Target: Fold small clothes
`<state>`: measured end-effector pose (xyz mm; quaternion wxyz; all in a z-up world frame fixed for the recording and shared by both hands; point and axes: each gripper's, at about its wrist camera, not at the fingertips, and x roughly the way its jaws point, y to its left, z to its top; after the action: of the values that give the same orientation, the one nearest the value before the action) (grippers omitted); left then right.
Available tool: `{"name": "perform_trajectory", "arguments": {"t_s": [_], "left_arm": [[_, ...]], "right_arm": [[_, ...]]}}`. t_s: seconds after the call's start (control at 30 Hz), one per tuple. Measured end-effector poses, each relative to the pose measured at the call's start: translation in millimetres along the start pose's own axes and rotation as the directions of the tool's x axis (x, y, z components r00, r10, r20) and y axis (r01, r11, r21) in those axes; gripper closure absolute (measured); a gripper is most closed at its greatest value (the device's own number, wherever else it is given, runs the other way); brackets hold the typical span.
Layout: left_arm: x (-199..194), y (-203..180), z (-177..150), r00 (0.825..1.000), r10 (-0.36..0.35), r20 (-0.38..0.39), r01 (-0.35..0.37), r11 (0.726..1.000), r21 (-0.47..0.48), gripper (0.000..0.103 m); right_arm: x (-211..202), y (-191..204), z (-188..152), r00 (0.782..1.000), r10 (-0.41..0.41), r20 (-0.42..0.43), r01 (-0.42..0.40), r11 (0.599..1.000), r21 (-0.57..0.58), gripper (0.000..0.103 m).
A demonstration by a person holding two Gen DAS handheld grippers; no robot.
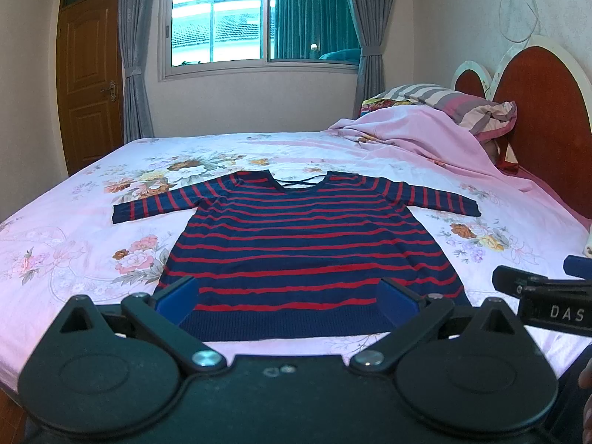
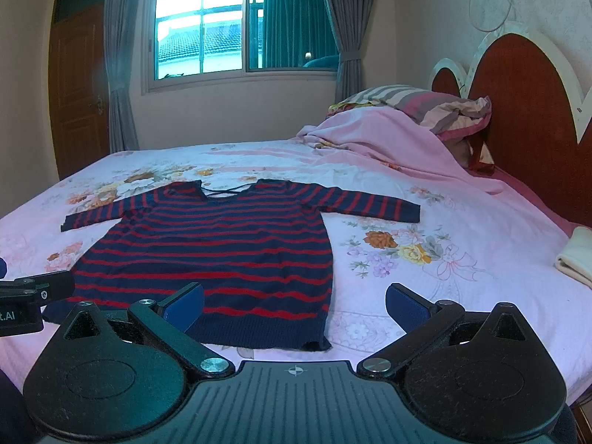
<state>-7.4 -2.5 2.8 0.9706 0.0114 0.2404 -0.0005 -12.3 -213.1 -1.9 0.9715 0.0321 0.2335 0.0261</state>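
1. A small knitted sweater (image 1: 296, 244) in navy with red horizontal stripes lies spread flat and unfolded on the bed
2. Its neckline, crossed by thin dark laces, points toward the window; the plain navy ribbed hem lies nearest the cameras
3. Both sleeves stretch out sideways, each ending in a navy cuff
4. The body shows slight wrinkles near the left shoulder (image 2: 148, 207)

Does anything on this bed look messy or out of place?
Mostly tidy: the striped sweater lies flat, sleeves spread. The pink blanket is bunched up by the pillow, and the sweater's near right hem corner looks slightly frayed. Both grippers are open, holding nothing.
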Motion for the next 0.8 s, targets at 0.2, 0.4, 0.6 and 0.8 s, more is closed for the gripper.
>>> {"name": "perform_trajectory", "arguments": {"t_s": [0.2, 0.4, 0.6, 0.8], "left_arm": [[0.2, 0.1, -0.2, 1.000, -0.001, -0.001, 0.001, 1.000, -0.001, 0.002], [0.9, 0.4, -0.5, 1.000, -0.006, -0.002, 0.006, 1.000, -0.004, 0.002], [1.4, 0.4, -0.4, 1.000, -0.009, -0.003, 0.009, 1.000, -0.007, 0.002], [1.3, 0.2, -0.4, 1.000, -0.009, -0.003, 0.009, 1.000, -0.006, 0.002]], "right_arm": [[-0.8, 0.0, 0.2, 1.000, -0.001, 0.001, 0.001, 1.000, 0.000, 0.000], [-1.6, 0.1, 1.6, 1.000, -0.004, 0.002, 0.004, 1.000, 0.001, 0.000], [-0.9, 0.7, 1.0, 1.000, -0.002, 0.002, 0.002, 1.000, -0.001, 0.000], [0.8, 1.6, -0.4, 1.000, -0.002, 0.001, 0.002, 1.000, -0.006, 0.000]]}}
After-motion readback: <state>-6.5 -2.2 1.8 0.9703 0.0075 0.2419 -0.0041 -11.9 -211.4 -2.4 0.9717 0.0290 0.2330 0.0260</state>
